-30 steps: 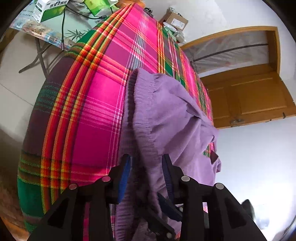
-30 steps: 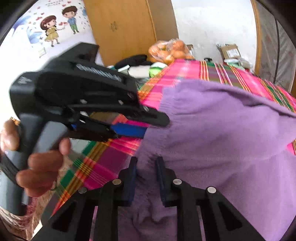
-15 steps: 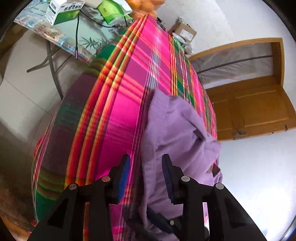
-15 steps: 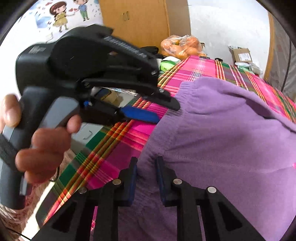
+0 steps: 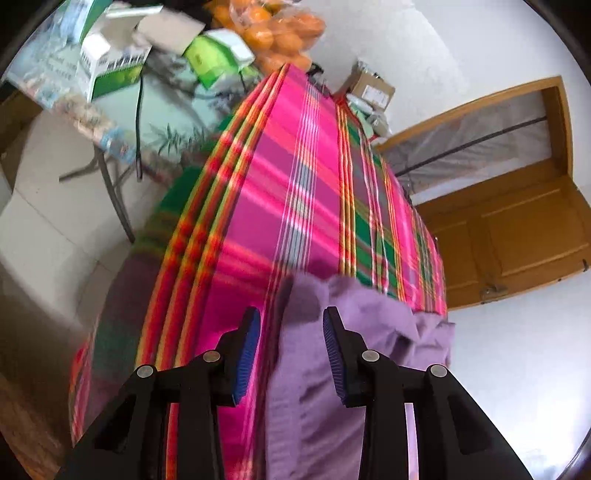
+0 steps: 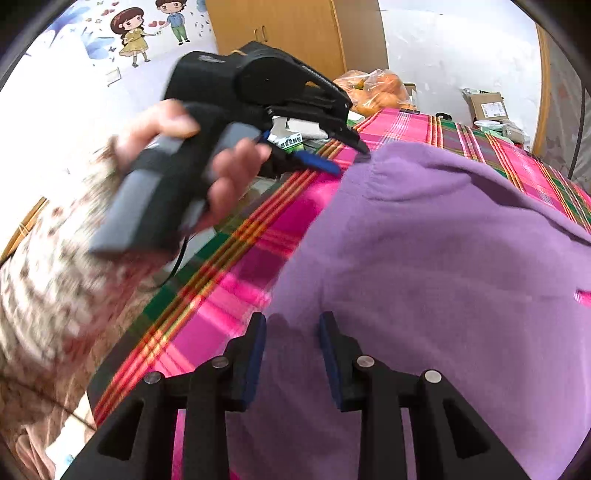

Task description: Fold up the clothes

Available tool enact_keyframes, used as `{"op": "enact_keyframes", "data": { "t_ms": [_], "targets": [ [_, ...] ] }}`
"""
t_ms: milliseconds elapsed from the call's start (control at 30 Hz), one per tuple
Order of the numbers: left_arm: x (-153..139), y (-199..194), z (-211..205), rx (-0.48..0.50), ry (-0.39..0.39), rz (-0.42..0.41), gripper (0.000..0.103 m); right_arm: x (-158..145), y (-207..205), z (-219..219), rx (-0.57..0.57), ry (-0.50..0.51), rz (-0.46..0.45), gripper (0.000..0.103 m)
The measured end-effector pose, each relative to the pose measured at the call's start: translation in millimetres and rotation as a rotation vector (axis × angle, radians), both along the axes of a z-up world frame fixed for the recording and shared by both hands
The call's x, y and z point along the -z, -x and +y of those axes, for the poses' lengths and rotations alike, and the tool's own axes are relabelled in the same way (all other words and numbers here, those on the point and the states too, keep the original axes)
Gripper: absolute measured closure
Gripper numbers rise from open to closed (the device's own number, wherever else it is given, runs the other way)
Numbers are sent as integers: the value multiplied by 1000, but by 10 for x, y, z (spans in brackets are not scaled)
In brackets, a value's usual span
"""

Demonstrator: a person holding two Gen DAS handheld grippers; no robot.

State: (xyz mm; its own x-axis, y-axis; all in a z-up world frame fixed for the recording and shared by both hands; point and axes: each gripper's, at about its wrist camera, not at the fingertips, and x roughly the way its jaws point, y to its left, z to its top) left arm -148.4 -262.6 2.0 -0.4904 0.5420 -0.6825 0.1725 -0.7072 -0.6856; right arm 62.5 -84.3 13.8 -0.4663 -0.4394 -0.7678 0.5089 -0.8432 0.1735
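Sweater (image 6: 443,277) update: the purple knit now lies flat on the plaid-covered surface (image 5: 280,206), filling the 3-to-6 o'clock part of the right wrist view. A second ago both tools were pinched on its ribbed hem and holding it bunched up off the cloth; now neither is.

The left gripper (image 5: 291,343) has let go and backed off. Its fingers stand apart, nothing pressed between the blue pads, and the sweater's corner just sits below them at 6 o'clock in its own view. Seen from the right camera, that tool and the hand (image 6: 207,173) around it hover at 10 o'clock, tip just beside the sweater's top edge.

The right gripper (image 6: 291,350) has its fingers opening at this moment, with purple fabric under the gap but no pad pressing it (half a second back they were still tight on the hem).

My read: that fold got laid down and released, so the next thing is probably a fresh grab for another fold, or smoothing.

Writing: a white-and-green box (image 5: 110,62) at 11 o'clock has printed text, too blurred to read. Same for the label on the cardboard box (image 5: 369,88) at 1 o'clock. The cartoon wall sticker (image 6: 147,29) shows no legible words.
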Motion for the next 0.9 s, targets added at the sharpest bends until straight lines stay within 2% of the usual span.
{"op": "enact_keyframes", "data": {
  "t_ms": [67,167,300,467,567,667,700,733,767,833,867,900],
  "targets": [
    [63,83,32,44,-13,-7,61,21,-65,55,5,8,-12,73],
    [111,91,2,30,-52,11,60,32,-143,113,16,18,-26,73],
    [176,167,-30,67,-139,23,56,27,-146,144,22,33,-35,73],
    [108,236,99,95,-89,54,49,37,-190,173,15,41,-39,73],
    [56,246,210,143,-20,81,49,37,-214,175,15,50,-40,73],
    [58,262,195,139,-35,52,50,66,-186,183,17,55,-39,72],
    [69,250,216,144,-40,37,54,85,-147,177,19,52,-37,72],
    [91,248,240,158,-25,21,76,89,-147,162,18,44,-34,72],
    [114,247,265,172,-11,4,77,91,-149,142,13,32,-25,71],
    [84,229,241,132,12,16,78,95,-162,111,7,11,-9,70],
    [69,219,229,112,23,22,84,94,-172,100,6,4,-3,70],
    [57,211,191,87,17,25,85,95,-172,95,6,2,-2,70]
  ]
}}
